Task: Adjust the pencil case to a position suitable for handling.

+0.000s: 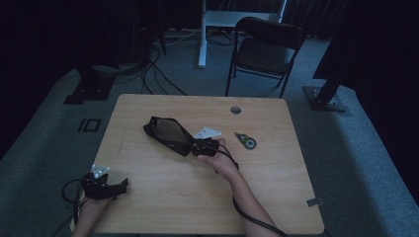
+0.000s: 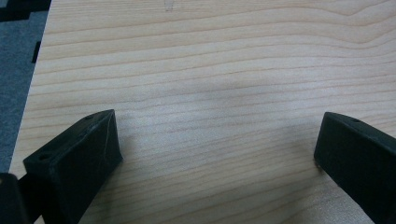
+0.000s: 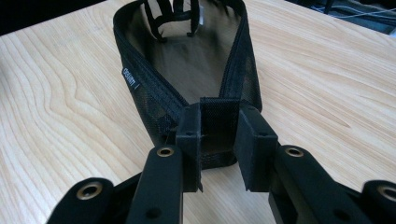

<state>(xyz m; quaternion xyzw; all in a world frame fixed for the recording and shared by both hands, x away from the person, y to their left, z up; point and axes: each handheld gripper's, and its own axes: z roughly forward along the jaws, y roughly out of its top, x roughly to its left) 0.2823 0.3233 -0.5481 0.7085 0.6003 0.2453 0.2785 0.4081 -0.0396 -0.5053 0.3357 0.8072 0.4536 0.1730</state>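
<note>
One black mesh pouch (image 3: 187, 79) is lying open near the middle of the counter (image 1: 163, 197), its zipped mouth gaping; whether anything is sitting inside cannot be told. The right gripper (image 3: 218, 140) is clamping its jaws on the pouch's near end. The left gripper (image 2: 215, 154) is resting at the near left edge, jaws spread wide with nothing between them. One small tape dispenser (image 1: 245, 140) is lying just right of the pouch.

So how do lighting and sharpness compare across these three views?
High view: dim and underexposed, mesh pouch a dark shape. Left gripper view: bright, table grain sharp, near fingers soft. Right gripper view: evenly lit, right gripper crisp on the pouch.
</note>
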